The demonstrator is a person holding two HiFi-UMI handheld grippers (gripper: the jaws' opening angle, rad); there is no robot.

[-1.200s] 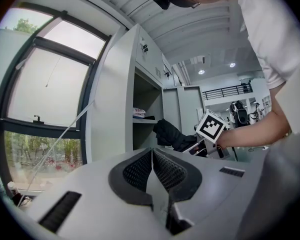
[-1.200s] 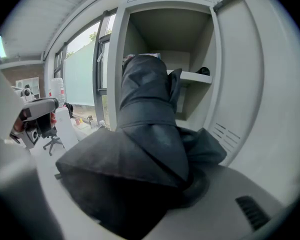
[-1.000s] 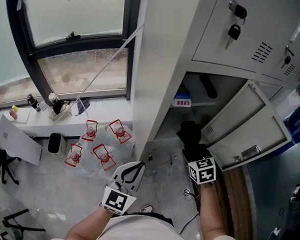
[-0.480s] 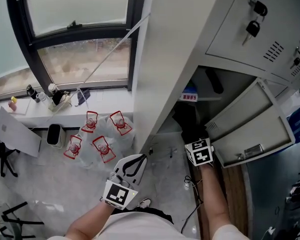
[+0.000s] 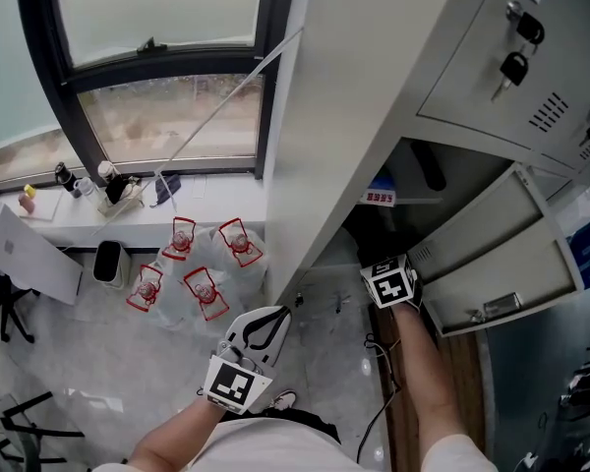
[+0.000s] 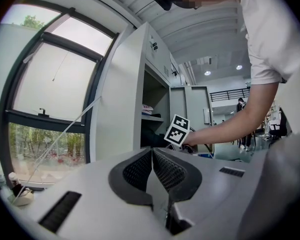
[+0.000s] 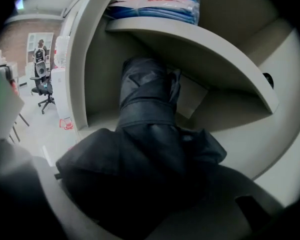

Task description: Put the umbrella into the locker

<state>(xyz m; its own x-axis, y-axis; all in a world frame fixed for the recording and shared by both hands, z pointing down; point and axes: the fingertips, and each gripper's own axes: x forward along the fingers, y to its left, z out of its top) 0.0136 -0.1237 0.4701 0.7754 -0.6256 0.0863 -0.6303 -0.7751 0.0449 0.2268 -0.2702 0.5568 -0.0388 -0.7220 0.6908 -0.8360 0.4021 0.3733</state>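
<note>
The black folded umbrella (image 7: 146, 115) sticks out ahead of my right gripper (image 7: 140, 184), which is shut on it; its fabric hides the jaws. The umbrella's far end lies inside the grey locker's lower compartment (image 7: 225, 104), under the shelf (image 7: 190, 40). In the head view my right gripper (image 5: 382, 262) reaches into the locker opening (image 5: 393, 214), with the umbrella (image 5: 366, 242) dark in front of it. My left gripper (image 5: 275, 315) hangs lower left, outside the locker, shut and empty. In the left gripper view its fingertips (image 6: 151, 154) meet.
The locker door (image 5: 497, 249) stands open at the right. Blue packets (image 7: 157, 1) lie on the shelf. Keys (image 5: 517, 62) hang in the door above. Several water bottles with red handles (image 5: 192, 273) stand on the floor by the window. A cable (image 5: 379, 362) lies on the floor.
My right gripper has pushed further into the locker opening with the umbrella. The left gripper has stayed about where it was.
</note>
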